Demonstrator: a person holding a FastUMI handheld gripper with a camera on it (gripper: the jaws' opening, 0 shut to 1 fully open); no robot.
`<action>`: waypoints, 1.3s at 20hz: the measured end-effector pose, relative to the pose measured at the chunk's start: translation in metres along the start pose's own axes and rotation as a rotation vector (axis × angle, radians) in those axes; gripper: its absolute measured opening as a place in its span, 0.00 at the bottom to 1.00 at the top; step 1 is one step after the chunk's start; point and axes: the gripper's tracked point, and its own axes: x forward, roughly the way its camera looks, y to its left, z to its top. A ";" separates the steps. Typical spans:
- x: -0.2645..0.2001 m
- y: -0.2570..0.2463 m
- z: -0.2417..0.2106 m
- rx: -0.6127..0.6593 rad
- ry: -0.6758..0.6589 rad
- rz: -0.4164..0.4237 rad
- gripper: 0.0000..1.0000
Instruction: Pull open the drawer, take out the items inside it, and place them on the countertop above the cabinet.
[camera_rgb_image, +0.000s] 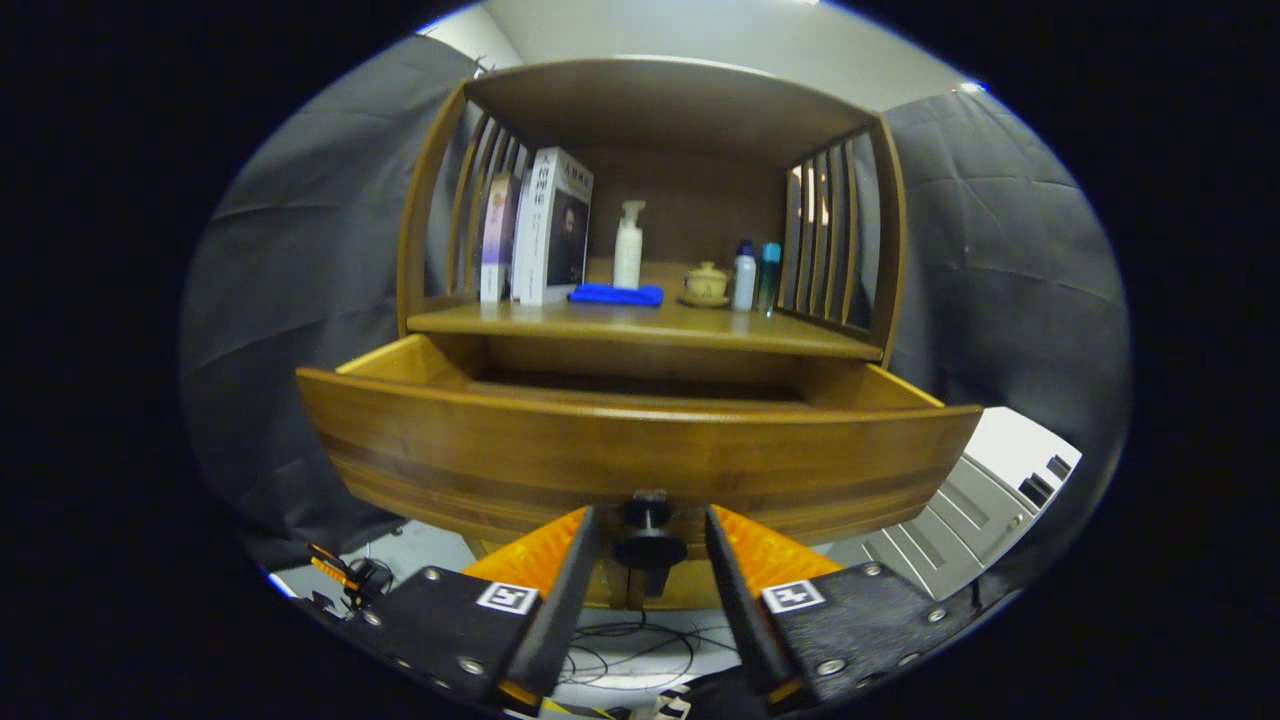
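While the gripper (648, 545) points level at the cabinet from low in the frame, its two fingers stand apart on either side of the dark round knob (649, 540), a gap showing on each side, so they bracket it without pressing on it. The knob sits at the lower centre of the drawer (640, 455) front, and the drawer is pulled out toward the camera across the middle of the frame; its inside is hidden behind the tall front panel, so what lies in it cannot be told. Above it, in the upper centre, the countertop (640, 325) carries upright books (545, 225) at the left, a folded blue cloth (616, 295), a white pump bottle (628, 245), a small lidded cup (706, 284) and two small bottles (755, 275) toward the right. Loose cables (630, 650) lie on the floor below, between the fingers.
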 end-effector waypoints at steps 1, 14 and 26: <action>-0.006 0.001 0.009 0.003 -0.023 0.006 0.70; -0.013 0.000 0.089 -0.006 -0.119 -0.025 0.94; 0.056 -0.018 0.104 -0.009 0.061 -0.102 0.95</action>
